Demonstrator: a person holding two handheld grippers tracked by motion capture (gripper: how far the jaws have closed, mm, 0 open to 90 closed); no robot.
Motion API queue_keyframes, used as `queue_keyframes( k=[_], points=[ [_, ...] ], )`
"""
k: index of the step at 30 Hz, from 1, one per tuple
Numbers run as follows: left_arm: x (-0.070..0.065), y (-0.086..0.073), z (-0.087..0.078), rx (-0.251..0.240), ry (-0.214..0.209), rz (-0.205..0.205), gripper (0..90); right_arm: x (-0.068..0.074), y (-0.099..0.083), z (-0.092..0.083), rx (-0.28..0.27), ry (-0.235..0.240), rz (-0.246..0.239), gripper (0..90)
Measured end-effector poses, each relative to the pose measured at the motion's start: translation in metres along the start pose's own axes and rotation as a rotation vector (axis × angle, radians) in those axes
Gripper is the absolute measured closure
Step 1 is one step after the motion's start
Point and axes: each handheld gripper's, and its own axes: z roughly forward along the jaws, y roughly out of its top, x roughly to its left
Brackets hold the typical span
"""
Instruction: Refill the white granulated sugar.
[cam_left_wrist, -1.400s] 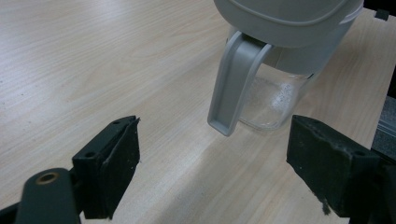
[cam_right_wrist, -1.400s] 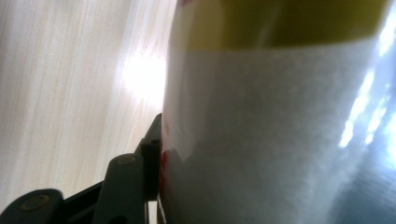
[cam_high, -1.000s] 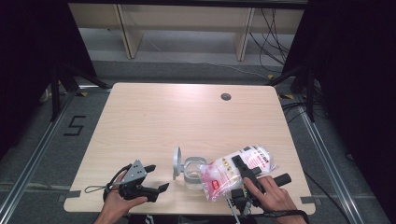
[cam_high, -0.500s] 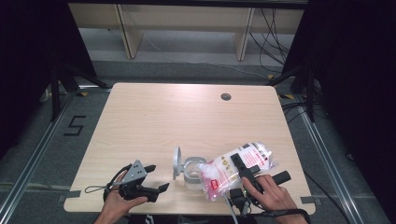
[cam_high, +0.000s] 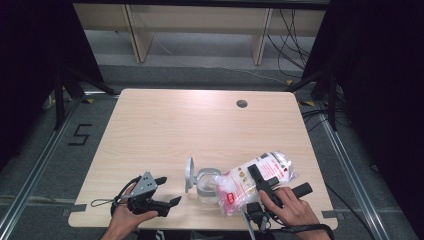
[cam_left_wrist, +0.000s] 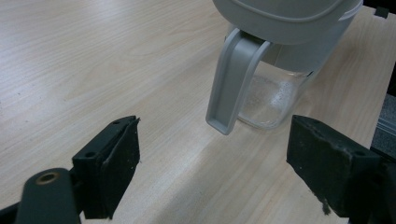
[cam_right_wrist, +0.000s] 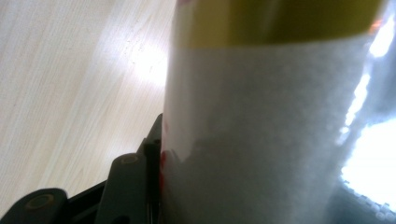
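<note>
At the near right part of the desk (cam_high: 200, 130), lying tilted with its low end over the mouth of the clear jar (cam_high: 207, 182): the bag of white grains (cam_high: 250, 180). Being pinched around its middle by the right claw (cam_high: 257, 181), as for pouring. Beside the jar, standing up: its grey lid (cam_high: 189, 174). Further left, resting spread and empty: the left claw (cam_high: 167, 192), pointing at the jar. Probably still needing more tilt, with the bag mouth kept above the jar.
</note>
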Motion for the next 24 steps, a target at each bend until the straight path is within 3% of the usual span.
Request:
queue_keyframes(
  k=[1, 20, 21, 23, 24],
  points=[
    [0.0003, 0.0001, -0.0002, 0.0, 0.001, 0.006, 16.8, -0.0025, 0.0006, 0.0007, -0.012, -0.006, -0.044, 52.6],
    [0.0, 0.0, -0.0003, 0.004, 0.003, 0.002, 16.9, -0.003, 0.0006, -0.0004, -0.004, -0.012, -0.059, 53.2],
    [-0.0001, 0.0, -0.0002, 0.004, 0.002, 0.001, 16.9, -0.0009, 0.0002, -0.0008, 0.003, -0.012, -0.034, 53.2],
    [-0.0004, 0.0001, -0.0004, 0.007, 0.008, 0.001, 17.0, -0.0014, -0.0001, -0.0011, 0.003, -0.014, -0.039, 53.3],
    [-0.0004, 0.0, -0.0004, 0.008, 0.008, 0.001, 17.0, -0.0038, 0.0, -0.0009, -0.005, -0.017, -0.065, 53.4]
  ],
)
